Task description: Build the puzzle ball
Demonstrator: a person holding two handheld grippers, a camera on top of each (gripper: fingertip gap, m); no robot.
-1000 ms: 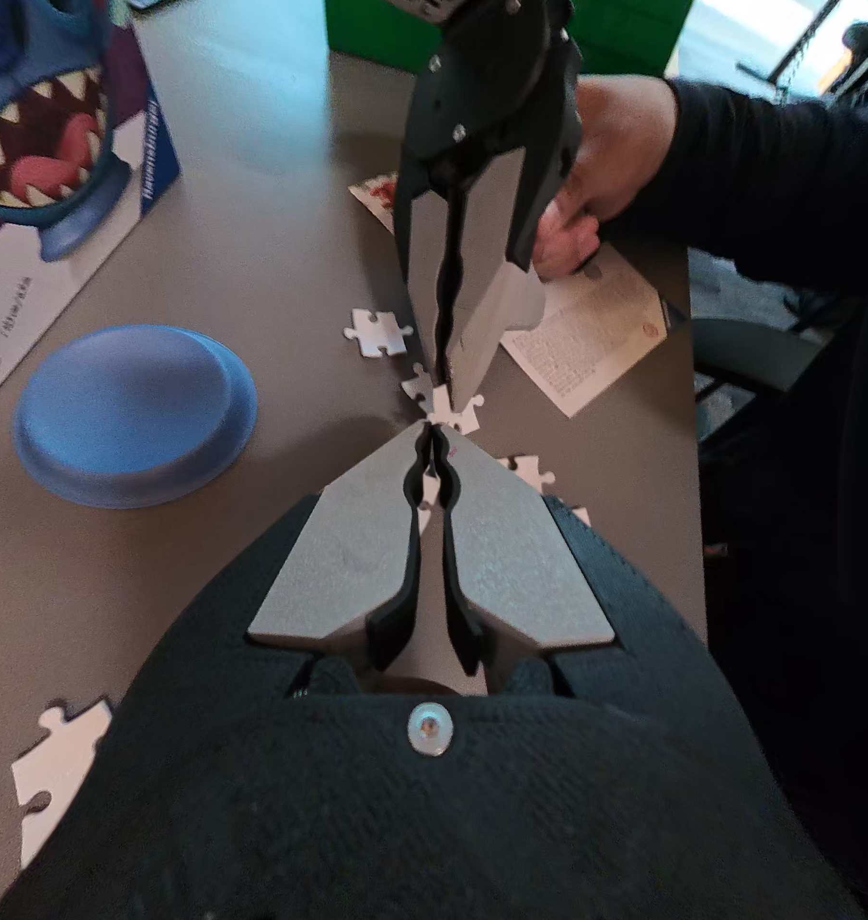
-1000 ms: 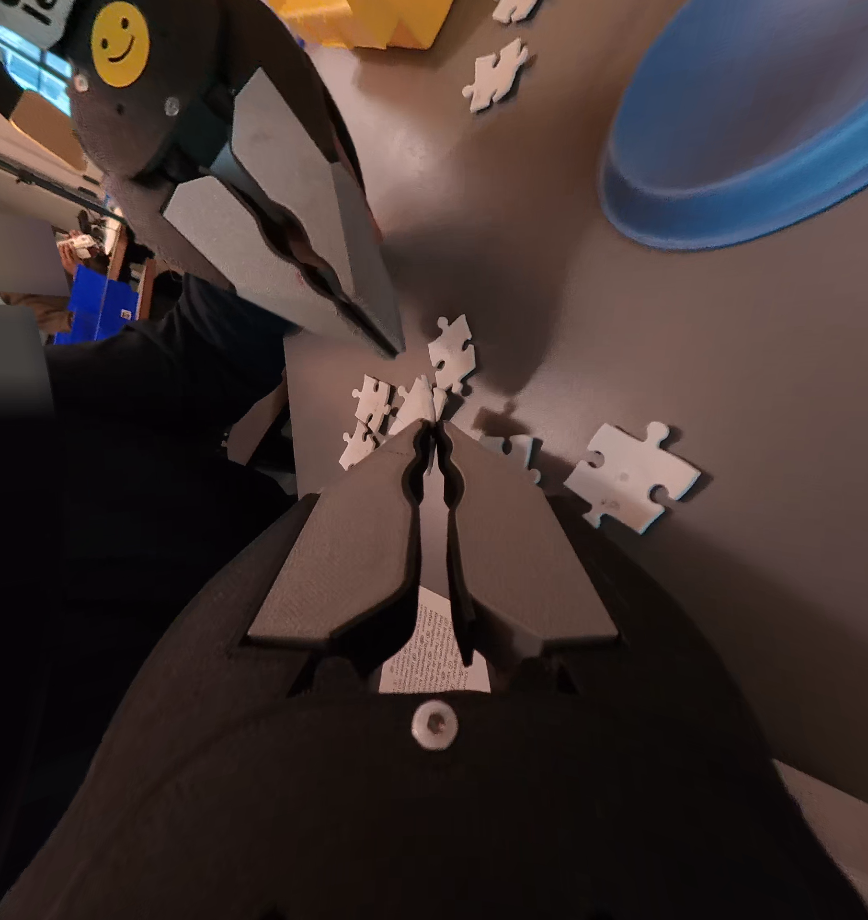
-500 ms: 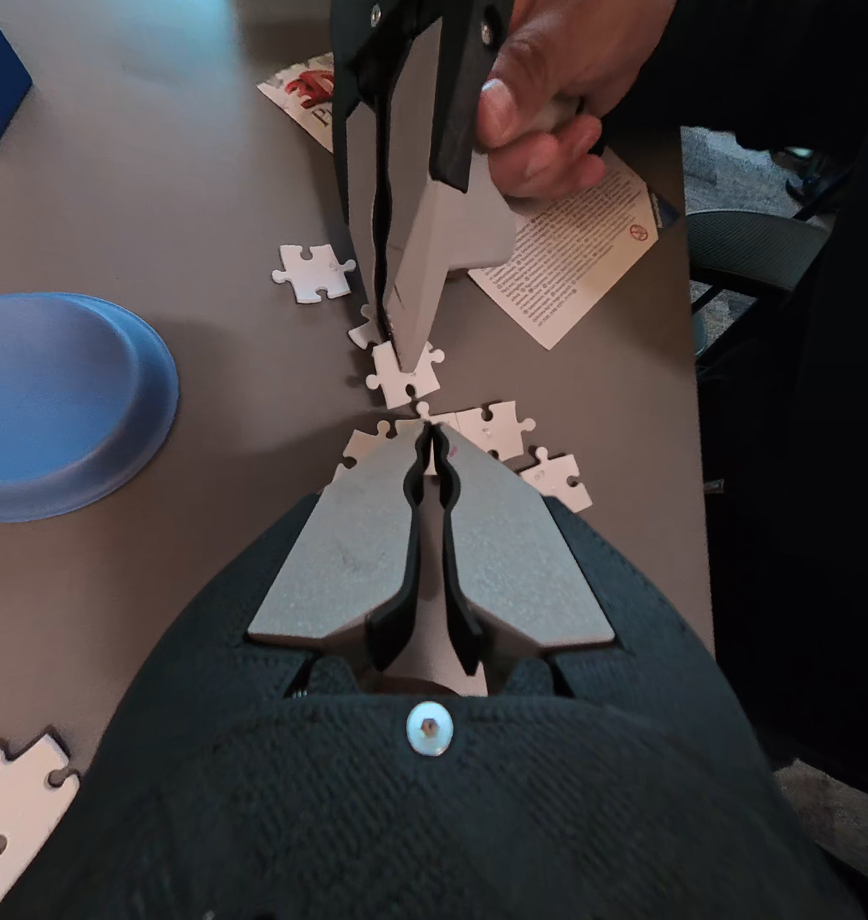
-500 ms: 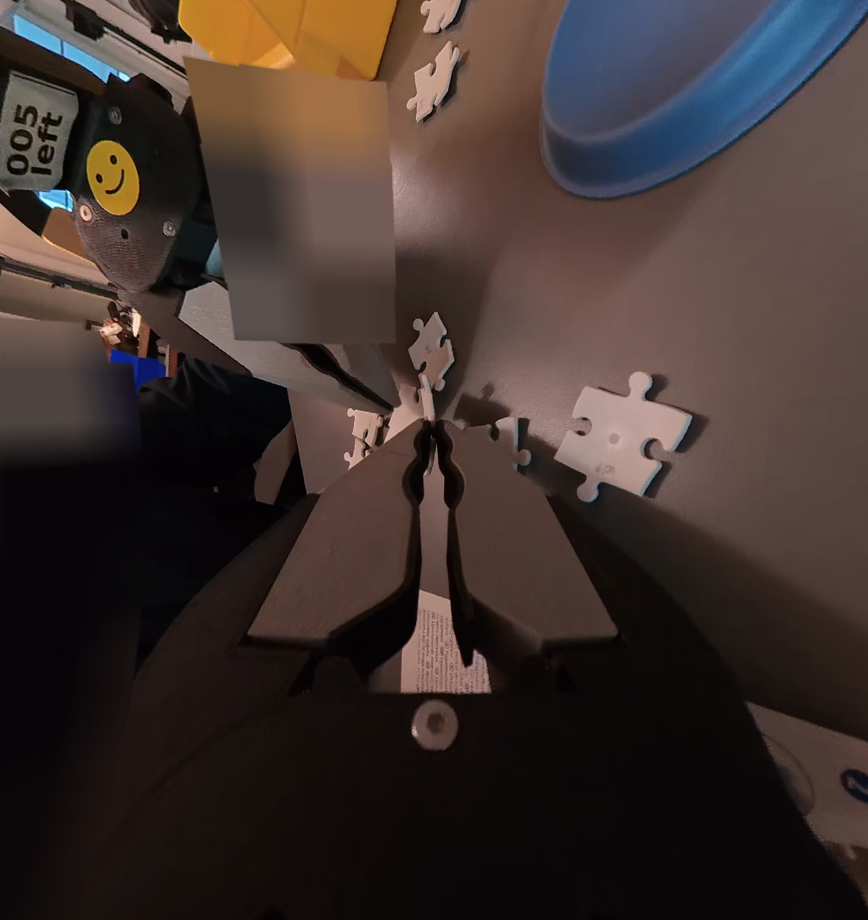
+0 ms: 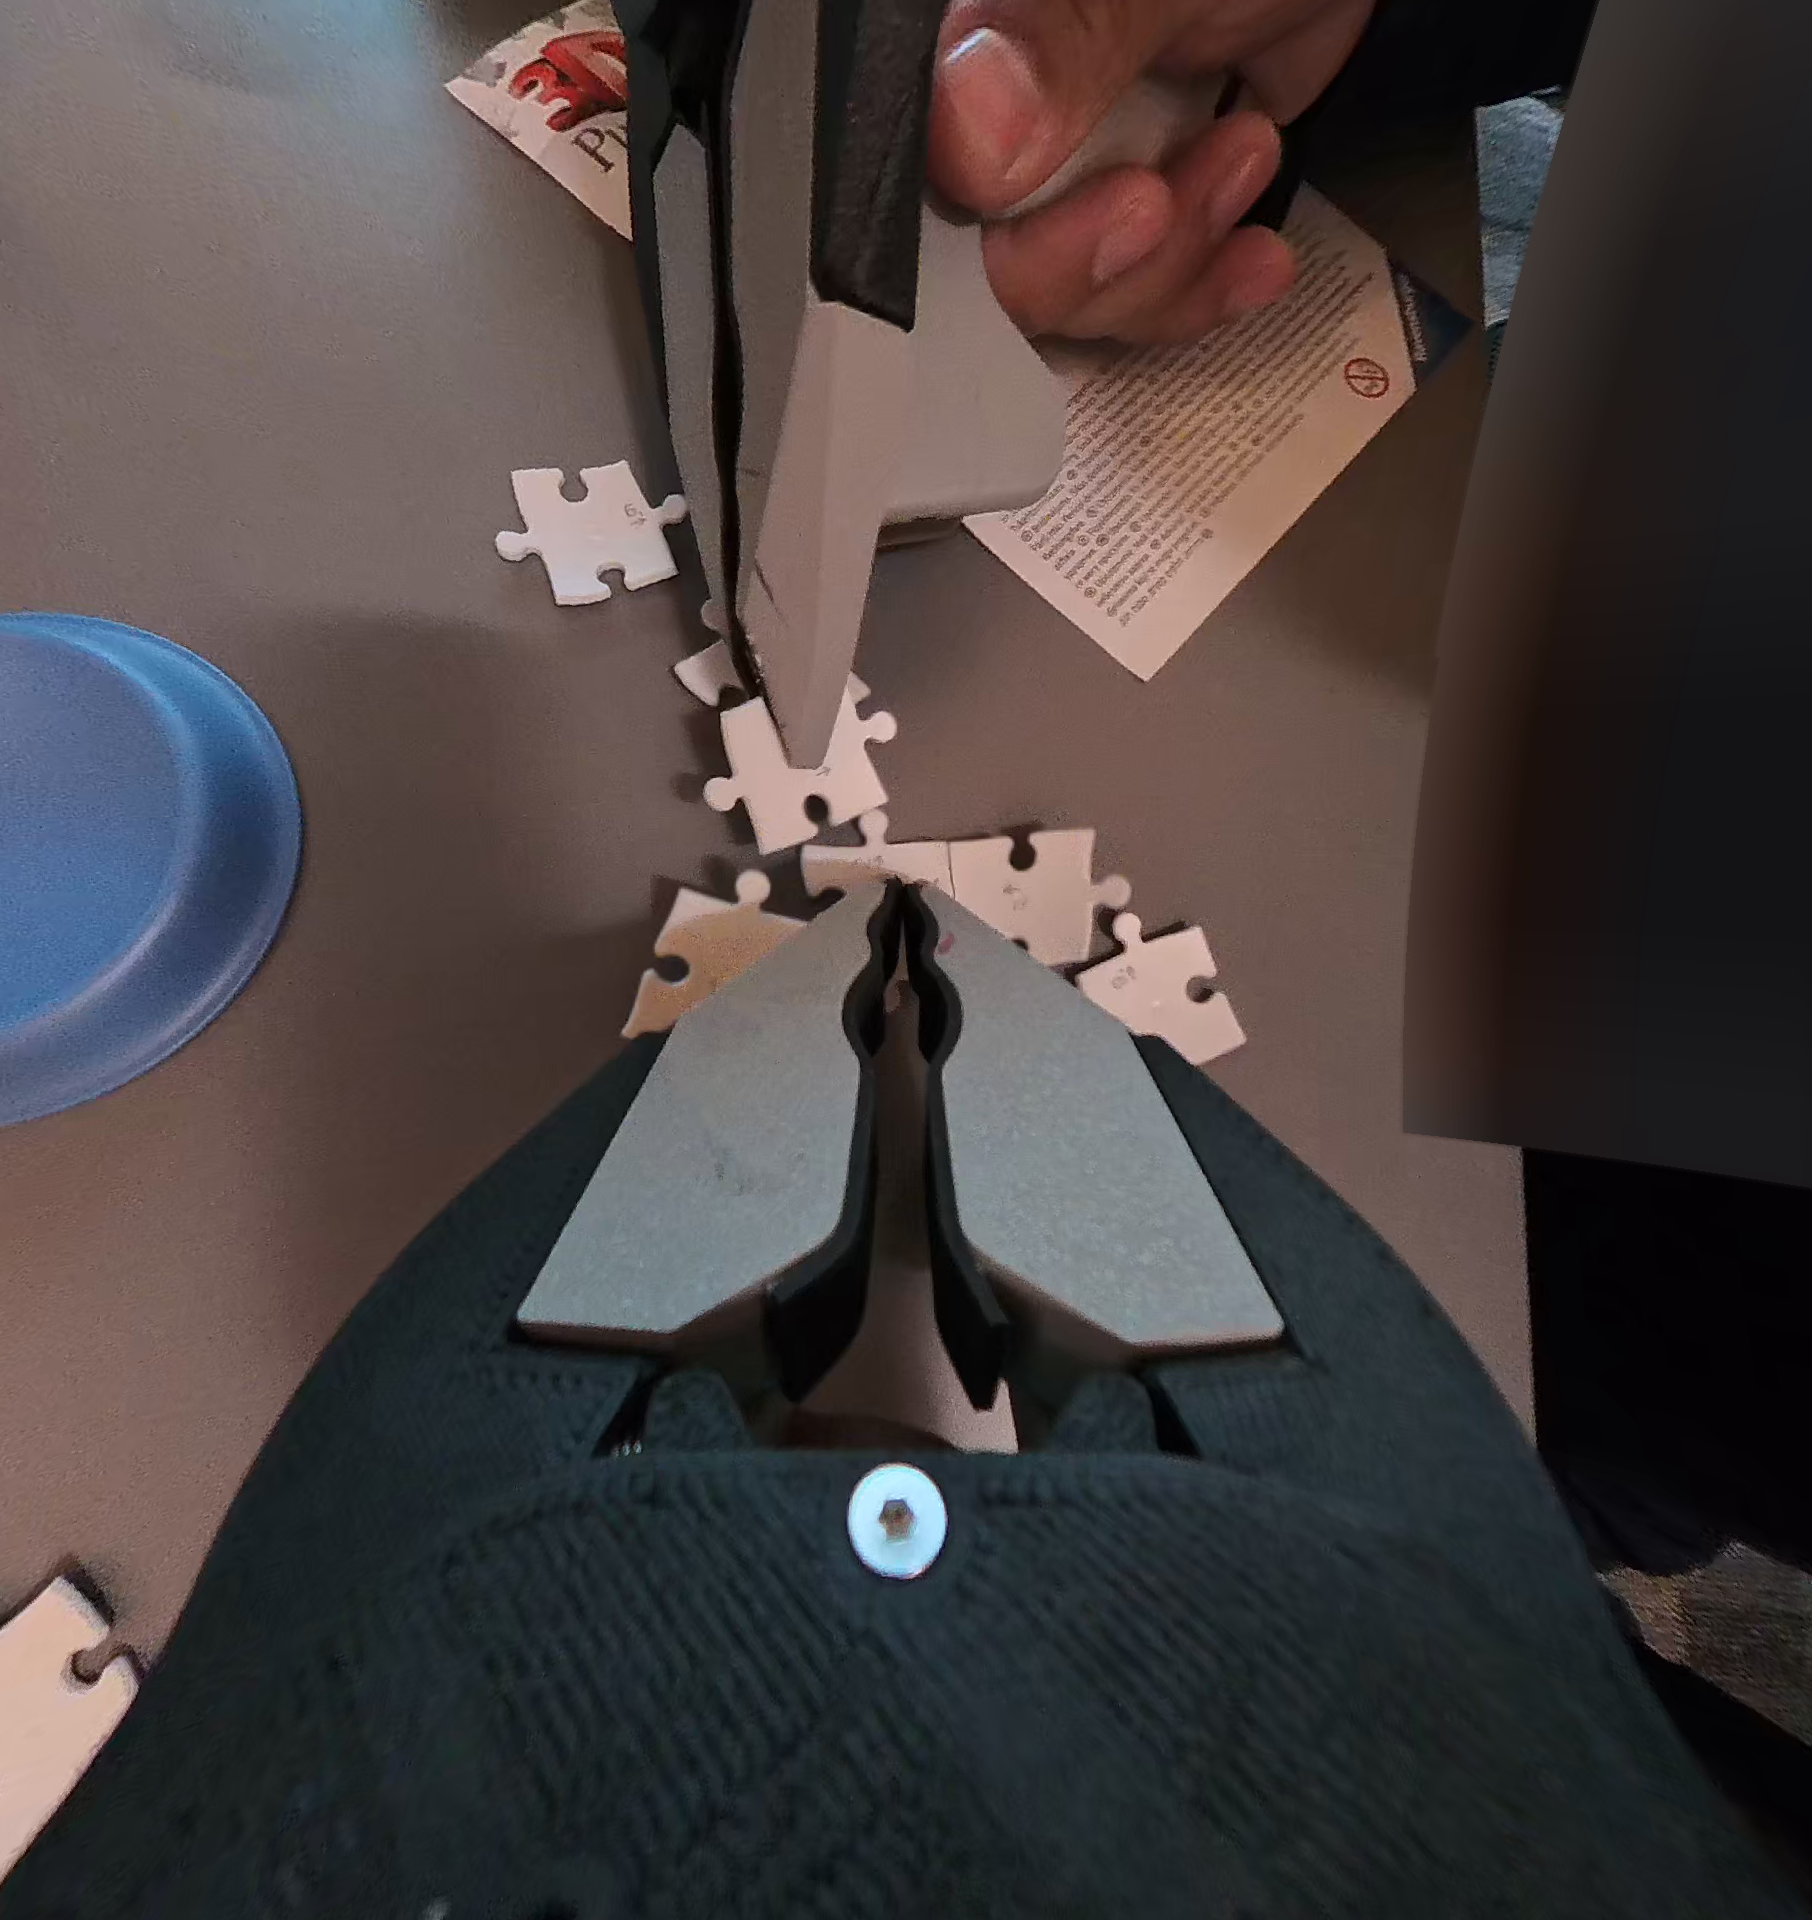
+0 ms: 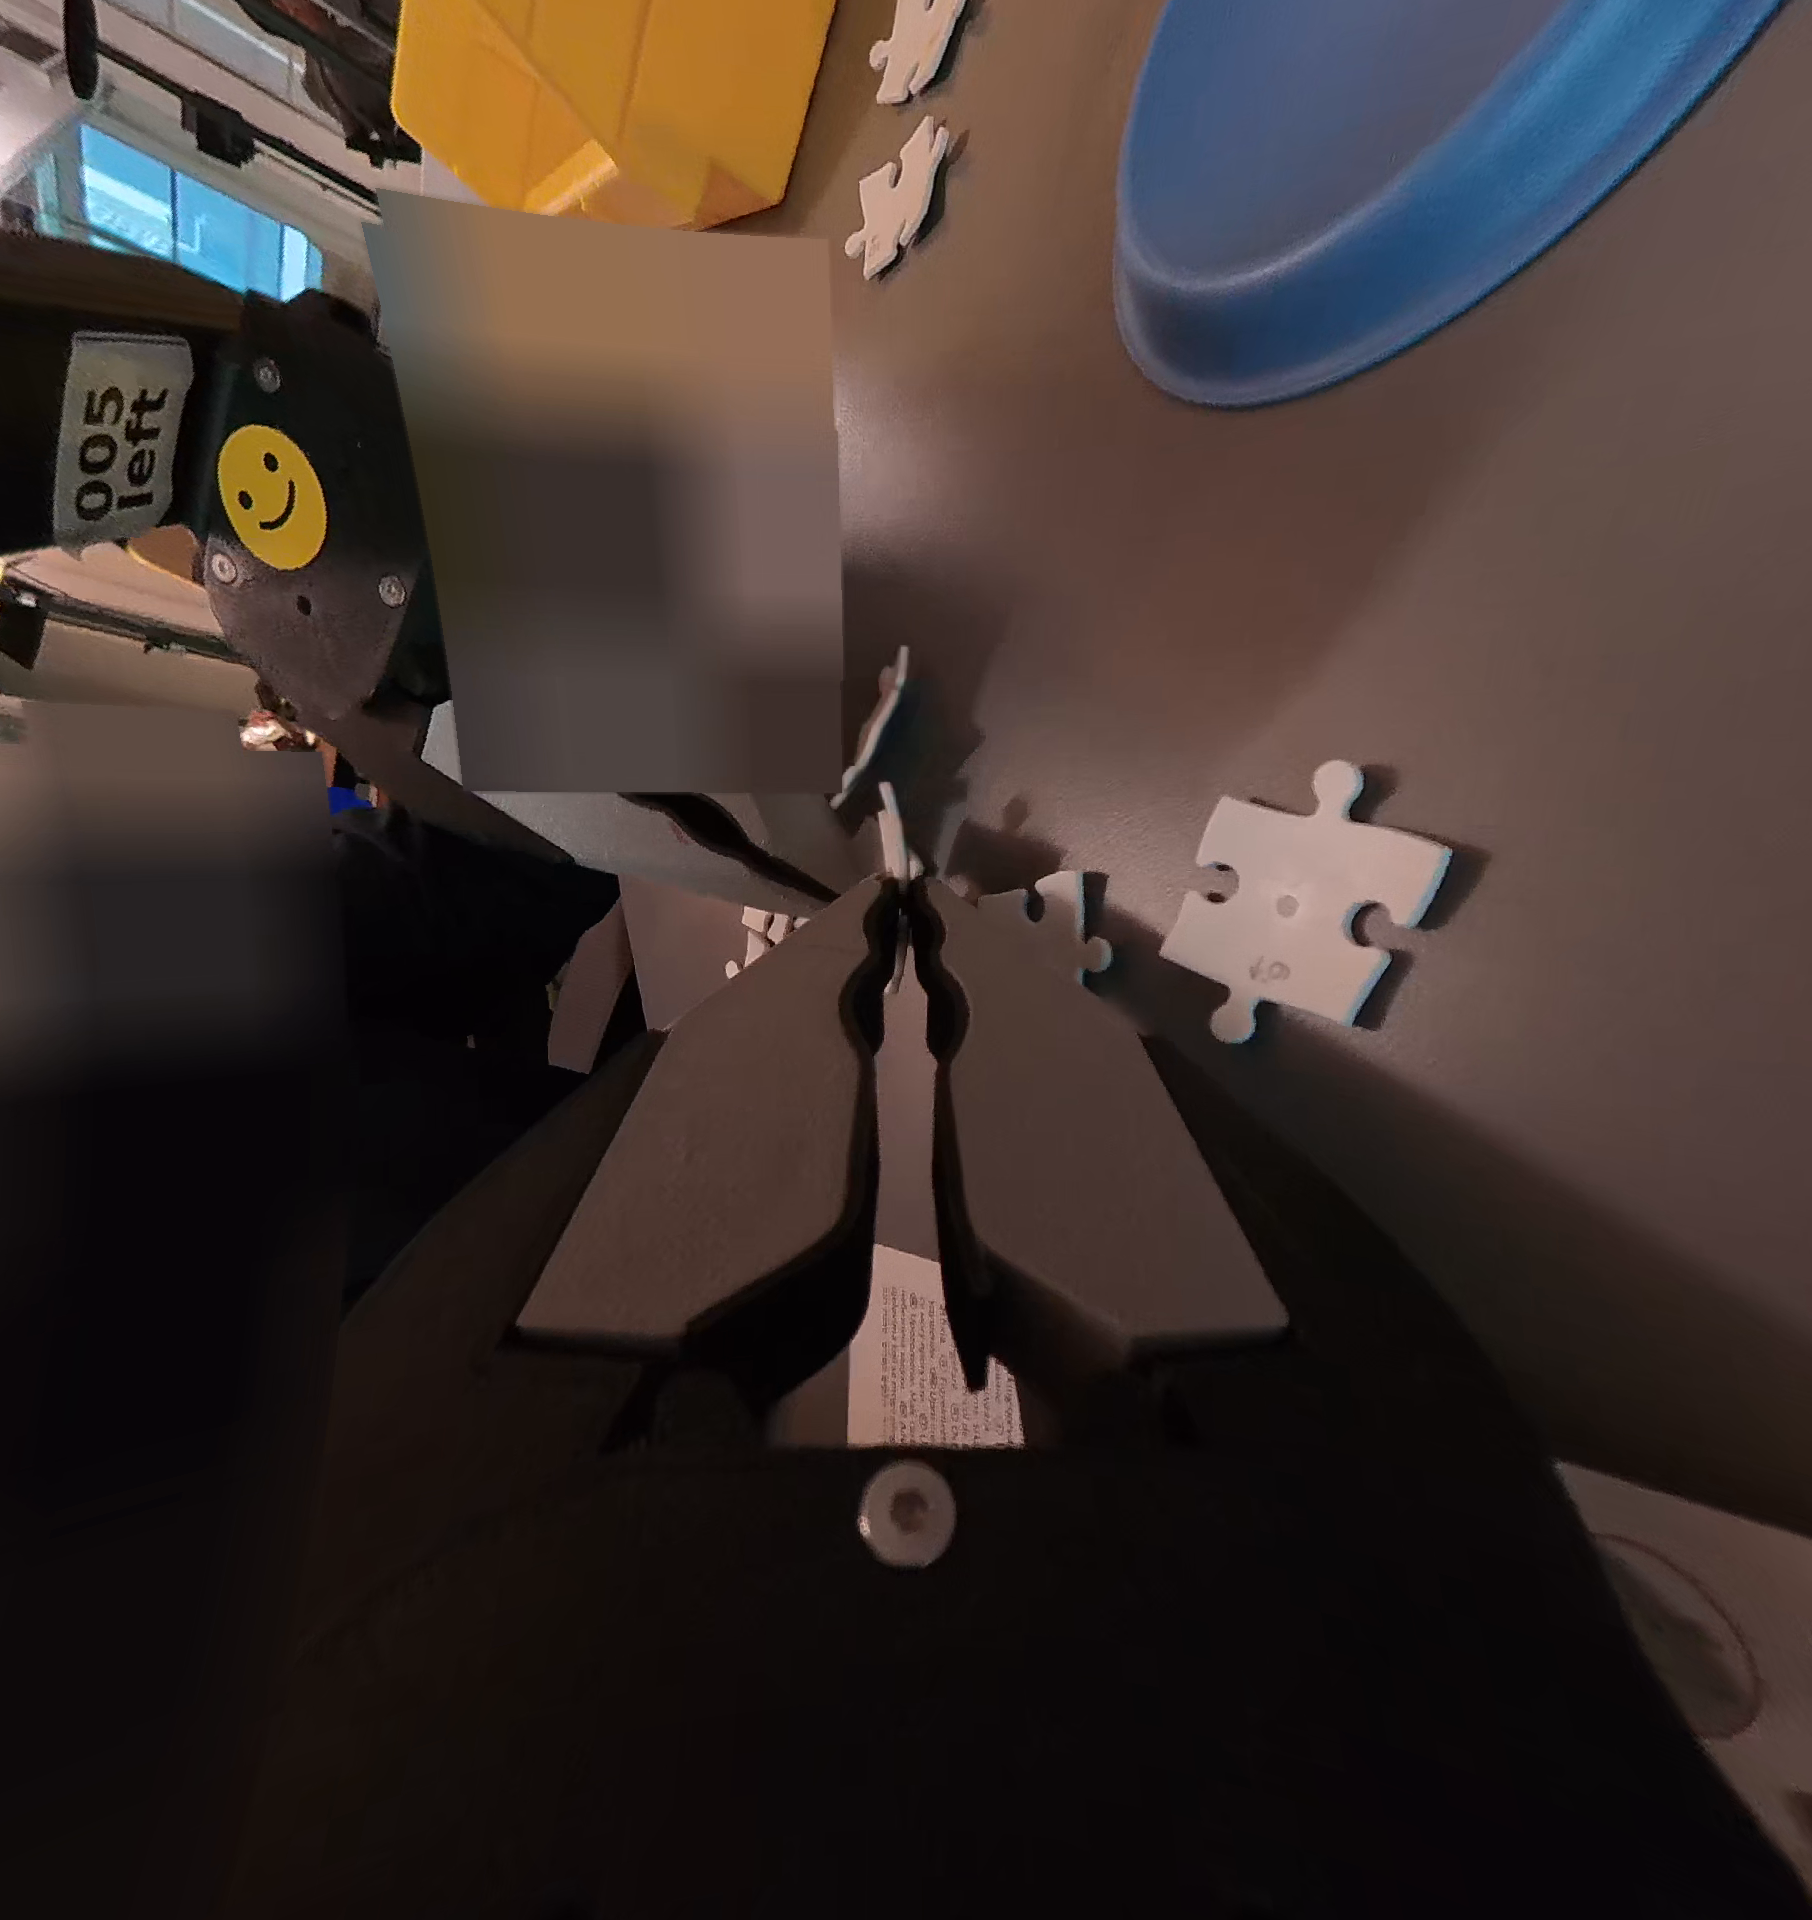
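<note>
My left gripper point(image 5: 897, 891) is shut on a white puzzle piece point(image 5: 866, 862) that is joined to a second white piece point(image 5: 1027, 883), low over the grey table point(image 5: 310, 364). My right gripper point(image 5: 777, 717) comes in from the far side, held by a hand point(image 5: 1110, 177), and is shut on another white piece point(image 5: 798, 784) whose near edge almost meets the left one's. In the right wrist view my right gripper point(image 6: 900, 896) pinches its piece point(image 6: 894, 831), seen edge-on. The left gripper point(image 6: 824, 888) reaches in from the left, tips nearly touching.
A blue dome-shaped base point(image 5: 81, 862) lies to the left and also shows in the right wrist view point(image 6: 1401, 208). Loose white pieces point(image 5: 590, 530) point(image 5: 1162, 987) point(image 5: 704, 956) point(image 6: 1307, 904) lie around the grippers. A printed leaflet point(image 5: 1224, 447) lies behind, and a yellow box point(image 6: 611, 94) stands further off. The grippers are tip to tip, or close to it.
Both grippers have stayed shut on their pieces. The right gripper has come closer and steeper over the left one's tips, and its piece now lies flat next to the left's piece.
</note>
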